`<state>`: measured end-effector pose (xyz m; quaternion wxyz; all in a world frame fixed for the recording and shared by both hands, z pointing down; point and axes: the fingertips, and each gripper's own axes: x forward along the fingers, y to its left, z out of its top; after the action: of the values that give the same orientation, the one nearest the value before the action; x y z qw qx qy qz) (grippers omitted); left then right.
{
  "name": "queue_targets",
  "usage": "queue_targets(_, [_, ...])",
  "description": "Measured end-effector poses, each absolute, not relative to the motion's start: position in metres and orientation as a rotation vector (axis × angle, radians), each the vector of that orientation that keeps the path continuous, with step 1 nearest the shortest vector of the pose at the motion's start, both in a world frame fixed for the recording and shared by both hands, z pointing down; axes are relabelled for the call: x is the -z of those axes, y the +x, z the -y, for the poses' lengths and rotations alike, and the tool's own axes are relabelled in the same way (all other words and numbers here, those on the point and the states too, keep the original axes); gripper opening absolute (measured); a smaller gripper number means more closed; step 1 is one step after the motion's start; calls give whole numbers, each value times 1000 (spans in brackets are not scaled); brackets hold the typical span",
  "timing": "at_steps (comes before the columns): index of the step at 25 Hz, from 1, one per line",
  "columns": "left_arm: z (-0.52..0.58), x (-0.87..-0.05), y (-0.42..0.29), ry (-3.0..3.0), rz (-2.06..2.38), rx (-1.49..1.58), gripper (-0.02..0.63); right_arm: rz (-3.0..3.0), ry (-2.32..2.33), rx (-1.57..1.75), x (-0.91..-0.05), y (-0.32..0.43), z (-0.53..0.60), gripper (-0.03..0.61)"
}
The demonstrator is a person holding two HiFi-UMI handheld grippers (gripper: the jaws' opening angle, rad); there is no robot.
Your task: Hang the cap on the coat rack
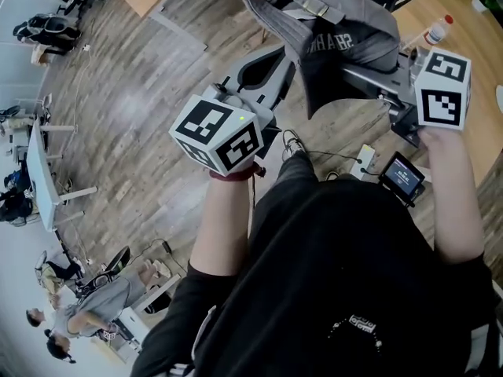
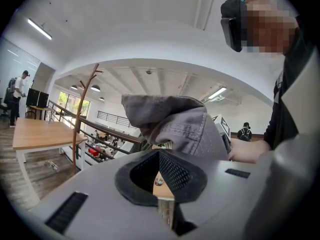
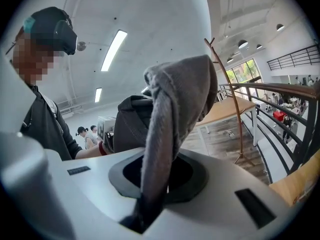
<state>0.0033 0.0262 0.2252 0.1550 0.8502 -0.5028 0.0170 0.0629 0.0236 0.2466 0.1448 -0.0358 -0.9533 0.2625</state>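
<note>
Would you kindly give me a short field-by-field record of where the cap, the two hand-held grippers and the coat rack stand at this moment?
Cap: gray cap, held up in the air between both hand-held grippers, not on the rack.
Right hand-held gripper: shut on the cap's fabric.
Left hand-held gripper: jaws nearly together, tips at the cap; grip unclear.
Coat rack: wooden, upright, beside a wooden table, apart from the cap.
Task status: cap not yet hung.

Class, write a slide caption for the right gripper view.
Right hand-held gripper clamps the grey cap, coat rack standing beyond.
</note>
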Motion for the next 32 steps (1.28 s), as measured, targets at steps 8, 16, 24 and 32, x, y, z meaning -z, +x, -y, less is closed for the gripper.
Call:
queue_targets(8, [-21,-238,-2,2459,1396,-21,4,2740,-22,-802,-257,65,-24,61])
queue_targets(16, [-2,-246,8,2559,1332,-64,3,2754,68,-815,-262,66,-16,61])
queue_targets(24, [-3,-248,3,2580,1281,-48,3,2763,100,-801,-261,63,-17,61])
queue_targets(32, [-3,-246,10,2608,1288,-35,4,2772,80,-768,-258,65,-17,61])
